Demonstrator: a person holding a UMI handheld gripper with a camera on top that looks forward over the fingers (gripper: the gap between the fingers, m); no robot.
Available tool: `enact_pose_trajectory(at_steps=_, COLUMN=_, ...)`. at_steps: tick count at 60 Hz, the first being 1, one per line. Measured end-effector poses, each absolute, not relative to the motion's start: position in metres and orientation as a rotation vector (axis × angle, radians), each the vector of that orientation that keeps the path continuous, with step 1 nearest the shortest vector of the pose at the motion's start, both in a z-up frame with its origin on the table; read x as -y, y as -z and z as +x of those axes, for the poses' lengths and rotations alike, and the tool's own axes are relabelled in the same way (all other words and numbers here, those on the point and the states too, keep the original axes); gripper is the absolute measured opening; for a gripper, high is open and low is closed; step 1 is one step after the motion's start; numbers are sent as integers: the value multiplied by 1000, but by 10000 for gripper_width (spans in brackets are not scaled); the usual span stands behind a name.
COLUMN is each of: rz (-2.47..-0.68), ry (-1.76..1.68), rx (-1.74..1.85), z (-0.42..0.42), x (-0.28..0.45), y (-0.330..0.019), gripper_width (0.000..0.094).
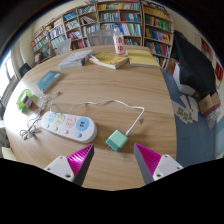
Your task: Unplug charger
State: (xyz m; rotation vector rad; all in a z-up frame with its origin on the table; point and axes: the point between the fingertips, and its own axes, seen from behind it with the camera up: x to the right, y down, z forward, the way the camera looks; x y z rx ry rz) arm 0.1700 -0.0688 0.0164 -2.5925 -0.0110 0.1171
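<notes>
Leftmost on the round wooden tabletop (150,95) sits a small green object (26,99), and nearer the fingers lies a white power strip (67,125) with a coiled white cord (31,128) at its left end. Just ahead of the gripper (112,157) rests the green charger (117,140) (its thin white cable (105,104) curves away across the wood); whether it is plugged into anything cannot be told. It stands ahead of the spread fingers (79,155), which hold nothing. Beyond, a book (112,62) and a bottle (119,42) stand before bookshelves (100,20).
</notes>
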Motion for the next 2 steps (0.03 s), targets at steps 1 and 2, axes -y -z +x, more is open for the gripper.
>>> enact_pose_trajectory(at_steps=1, rz=-2589, ry=-122, rx=9, z=172, x=72, y=-20, gripper_width=843)
enact_pose_trajectory(at_steps=2, rz=-2586, ry=-127, rx=6, z=174, x=76, y=-23, gripper_width=840)
